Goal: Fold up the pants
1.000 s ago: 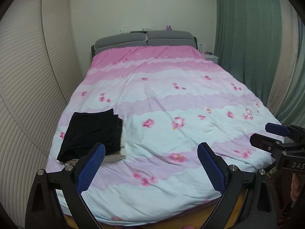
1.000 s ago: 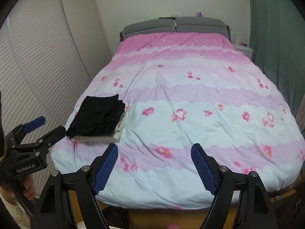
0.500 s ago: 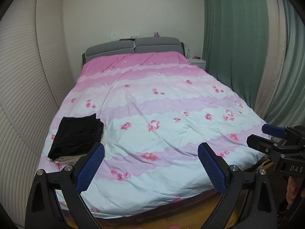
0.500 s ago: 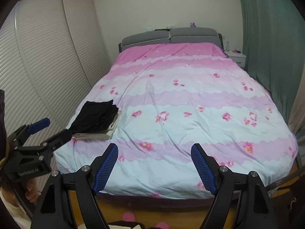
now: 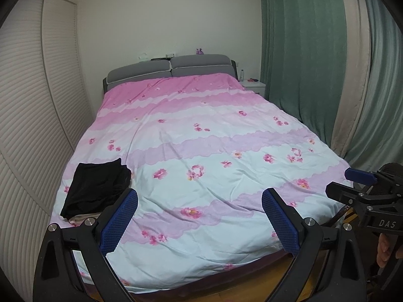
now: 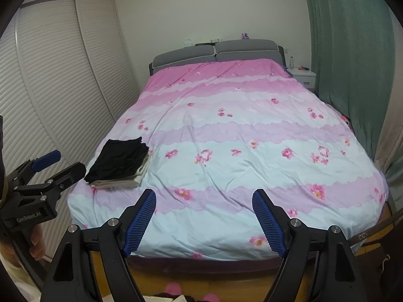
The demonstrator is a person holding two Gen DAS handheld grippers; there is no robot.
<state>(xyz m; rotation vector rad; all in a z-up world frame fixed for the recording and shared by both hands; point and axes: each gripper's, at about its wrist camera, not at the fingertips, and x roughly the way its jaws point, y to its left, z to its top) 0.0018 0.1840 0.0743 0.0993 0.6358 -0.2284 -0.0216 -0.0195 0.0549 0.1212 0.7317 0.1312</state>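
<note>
Folded black pants (image 5: 97,188) lie on a folded cream garment (image 5: 80,218) at the near left corner of the bed (image 5: 226,151). The right wrist view shows the same black pants (image 6: 121,159) on the cream garment (image 6: 118,182). My left gripper (image 5: 199,201) is open and empty, back from the foot of the bed, with the pile just beyond its left finger. My right gripper (image 6: 204,196) is also open with nothing between its fingers, off the bed's foot. Each gripper shows in the other's view: right gripper (image 5: 338,182), left gripper (image 6: 69,162).
White louvred wardrobe doors (image 6: 63,88) run close along the bed's left side. Green curtains (image 5: 302,63) hang on the right, with a white nightstand (image 6: 303,76) beside the grey headboard (image 6: 216,51). Wooden floor (image 5: 252,281) and pink slippers (image 6: 173,289) lie below the bed's foot.
Both grippers have drawn back from the bed and risen a little, so the foot edge and floor now show. The pile has not moved. Both grippers stay open.
</note>
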